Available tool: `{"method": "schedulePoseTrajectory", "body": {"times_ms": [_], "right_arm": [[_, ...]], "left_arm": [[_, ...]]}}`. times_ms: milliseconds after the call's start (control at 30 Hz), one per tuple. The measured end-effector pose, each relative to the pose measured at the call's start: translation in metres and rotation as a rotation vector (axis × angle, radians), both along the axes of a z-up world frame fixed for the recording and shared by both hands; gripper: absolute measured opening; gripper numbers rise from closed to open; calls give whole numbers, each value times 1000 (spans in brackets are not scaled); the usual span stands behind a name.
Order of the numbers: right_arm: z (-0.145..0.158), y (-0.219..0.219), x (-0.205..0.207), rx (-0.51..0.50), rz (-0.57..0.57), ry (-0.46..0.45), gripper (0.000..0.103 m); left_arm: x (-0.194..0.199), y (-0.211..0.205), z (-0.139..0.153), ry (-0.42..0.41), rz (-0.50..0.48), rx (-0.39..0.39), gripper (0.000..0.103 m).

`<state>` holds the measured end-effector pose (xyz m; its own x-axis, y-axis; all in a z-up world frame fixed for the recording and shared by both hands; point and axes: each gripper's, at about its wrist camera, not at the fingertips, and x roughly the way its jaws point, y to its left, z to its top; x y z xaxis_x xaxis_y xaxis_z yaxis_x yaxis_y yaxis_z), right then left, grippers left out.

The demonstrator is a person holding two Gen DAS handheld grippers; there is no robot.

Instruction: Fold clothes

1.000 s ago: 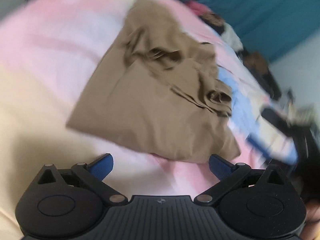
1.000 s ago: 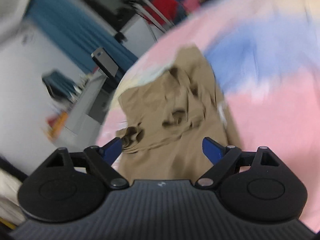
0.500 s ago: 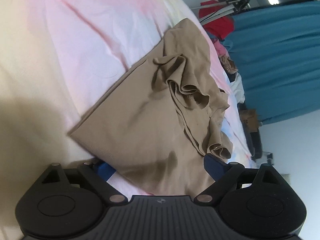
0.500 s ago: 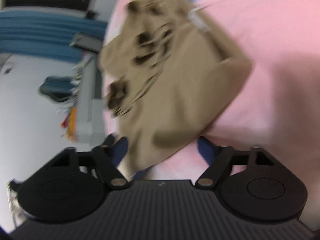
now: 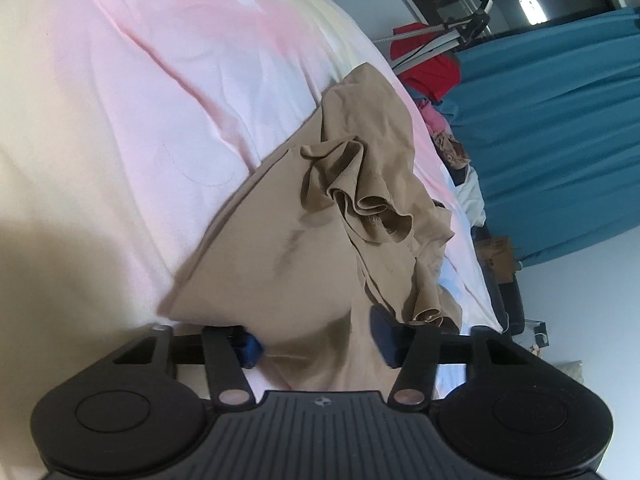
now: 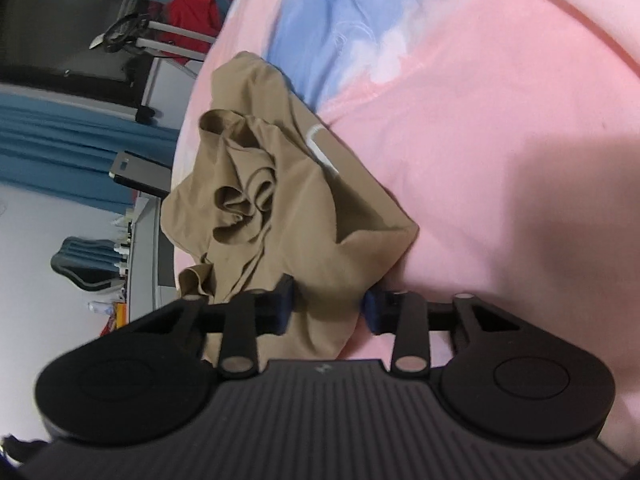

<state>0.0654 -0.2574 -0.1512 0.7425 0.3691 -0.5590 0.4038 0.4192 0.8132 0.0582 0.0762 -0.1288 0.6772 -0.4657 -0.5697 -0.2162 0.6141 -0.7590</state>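
Barely started, honestly. Tan garment (image 5: pixel 320 240) lying on the pink bedspread (image 5: pixel 140 120), rumpled, with a bunched-up wad of fabric in the middle and no neat fold anywhere. Near edge draped between the blue pads of both tools: left gripper (image 5: pixel 316 346) with jaws closing around a hump of cloth, not clearly pinching yet; right gripper (image 6: pixel 326 312) narrower, also closing, fabric filling the gap and looking about nipped. Left to do, by the looks of it: secure both corners, lift, spread flat, then fold properly. Basically everything.
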Motion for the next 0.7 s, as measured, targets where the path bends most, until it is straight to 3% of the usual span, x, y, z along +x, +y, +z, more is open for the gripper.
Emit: {"method": "schedulePoseTrajectory", "body": {"times_ms": [67, 300, 567, 700], "right_arm": [[5, -5, 2, -29, 8, -27, 20], [25, -6, 2, -92, 27, -116, 16], [80, -2, -28, -117, 27, -278, 14], [102, 3, -58, -118, 40, -306, 14]], "left_arm": [[2, 0, 0, -10, 0, -3, 34], [10, -3, 12, -18, -1, -7, 20], [-24, -2, 84, -191, -16, 52, 14], [-57, 0, 112, -218, -23, 51, 14]]}}
